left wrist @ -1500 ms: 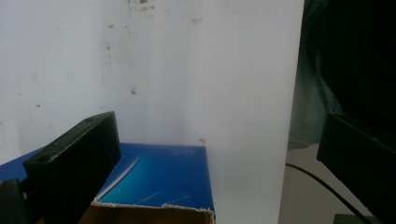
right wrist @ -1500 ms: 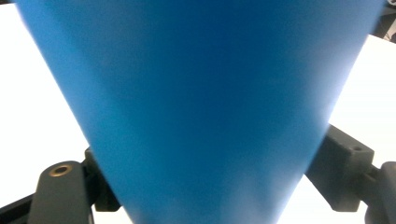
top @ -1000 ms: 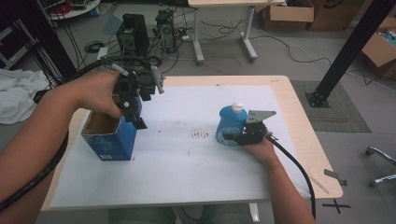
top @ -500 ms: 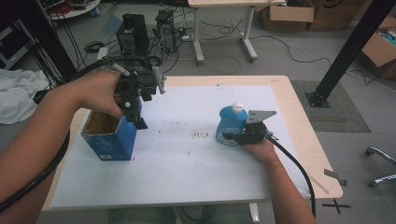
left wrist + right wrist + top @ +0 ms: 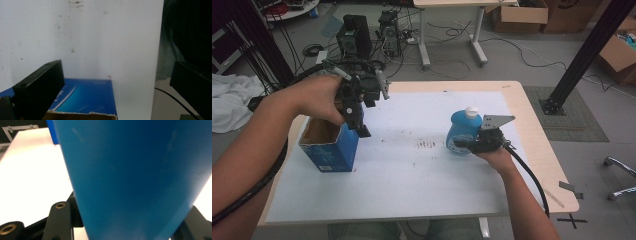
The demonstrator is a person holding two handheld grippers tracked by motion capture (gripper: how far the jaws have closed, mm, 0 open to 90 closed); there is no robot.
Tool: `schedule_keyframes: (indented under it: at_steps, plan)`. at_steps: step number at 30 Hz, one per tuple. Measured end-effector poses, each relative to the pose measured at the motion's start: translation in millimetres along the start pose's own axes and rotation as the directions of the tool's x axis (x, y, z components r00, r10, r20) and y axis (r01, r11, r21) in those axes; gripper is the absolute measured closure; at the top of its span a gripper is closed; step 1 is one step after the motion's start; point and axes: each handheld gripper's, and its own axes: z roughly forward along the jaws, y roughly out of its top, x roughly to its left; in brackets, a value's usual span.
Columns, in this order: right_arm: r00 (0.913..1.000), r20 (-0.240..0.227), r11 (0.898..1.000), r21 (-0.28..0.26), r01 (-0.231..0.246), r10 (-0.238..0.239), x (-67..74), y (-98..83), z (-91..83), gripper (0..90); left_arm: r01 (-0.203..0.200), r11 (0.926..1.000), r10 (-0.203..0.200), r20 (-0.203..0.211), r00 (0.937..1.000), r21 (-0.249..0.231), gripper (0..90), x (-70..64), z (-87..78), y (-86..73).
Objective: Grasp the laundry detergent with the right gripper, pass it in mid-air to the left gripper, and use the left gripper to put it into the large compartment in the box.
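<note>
Blue bottle (image 5: 460,131) stood upright right of centre on the white table sheet (image 5: 412,190); smooth rounded plastic body, white cap on top. In the right gripper view the bottle (image 5: 135,180) was a glossy blue wall between the two black jaws. Right gripper (image 5: 468,145) lay level, coming at the bottle from the right, jaws clamped on its lower body after closing in with the bottle between them. Right hand (image 5: 494,155) under the gripper, forearm coming up from the bottom edge, black cable trailing back.

Blue cardboard box (image 5: 328,146) sat well apart to the left, top open, brown inside, torn flap edge. Left gripper (image 5: 362,131) pointed down at the box's right rim; in the left gripper view its jaws stood wide apart, blue box wall (image 5: 85,97) between them, nothing pinched. Left hand (image 5: 319,97) gripped it from above.

Sheet matte, with dark specks near centre; table (image 5: 532,130) edge light wood.
</note>
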Motion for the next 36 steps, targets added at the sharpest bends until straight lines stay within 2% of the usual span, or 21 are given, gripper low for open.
schedule_keyframes:
  at_steps: [3, 7, 12, 17, 22, 28, 32, 34, 35, 36]
  plan:
    - [1.0000, 0.004, 1.000, 0.009, -0.003, 0.003, 0.6, 7.7, -7.5, 43.2, -0.002, 1.0000, 0.002, -0.001, 1.0000, -0.004, 0.1, -0.6, 0.4, 0.7]
    - [0.9996, 0.001, 0.998, 0.046, 0.030, -0.030, 5.6, 21.4, -20.4, 43.2, -0.006, 1.0000, 0.006, 0.000, 1.0000, -0.006, 0.1, -1.3, 0.4, 1.1]
    - [0.9988, -0.008, 0.995, 0.081, 0.050, -0.049, 10.7, 31.7, -28.8, 43.2, -0.009, 1.0000, 0.009, 0.000, 1.0000, -0.003, 0.1, -1.0, 0.6, 2.0]
    - [0.9978, -0.035, 0.994, 0.093, 0.059, -0.056, 18.6, 46.2, -36.8, 43.2, -0.017, 0.9999, 0.017, -0.001, 0.9999, -0.001, 0.1, -0.8, -0.5, 4.7]
    - [0.9949, -0.065, 0.994, 0.078, 0.082, -0.077, 29.5, 66.1, -43.9, 43.3, -0.024, 0.9997, 0.024, -0.002, 0.9997, 0.000, 0.1, -1.3, -1.2, 8.5]
    - [0.9906, -0.094, 0.991, 0.085, 0.107, -0.099, 38.6, 80.3, -39.2, 43.3, -0.037, 0.9993, 0.037, -0.003, 0.9993, -0.004, 0.1, -3.0, -0.9, 14.0]
    - [0.9848, -0.129, 0.988, 0.083, 0.128, -0.117, 46.6, 89.7, -27.0, 43.3, -0.043, 0.9991, 0.043, -0.004, 0.9991, -0.004, 0.1, -4.5, -1.3, 16.9]
    - [0.9792, -0.156, 0.986, 0.083, 0.144, -0.130, 53.0, 95.8, -14.1, 43.3, -0.048, 0.9989, 0.048, -0.003, 0.9989, -0.003, 0.1, -6.5, -1.5, 20.0]
    - [0.9792, -0.156, 0.986, 0.083, 0.144, -0.130, 53.0, 95.8, -14.1, 43.3, -0.048, 0.9989, 0.048, -0.003, 0.9989, -0.003, 0.1, -6.5, -1.5, 20.0]
    - [0.9749, -0.175, 0.984, 0.087, 0.155, -0.138, 57.1, 99.3, -4.7, 43.3, -0.052, 0.9987, 0.052, -0.002, 0.9987, 0.000, 0.1, -7.1, -1.6, 21.2]
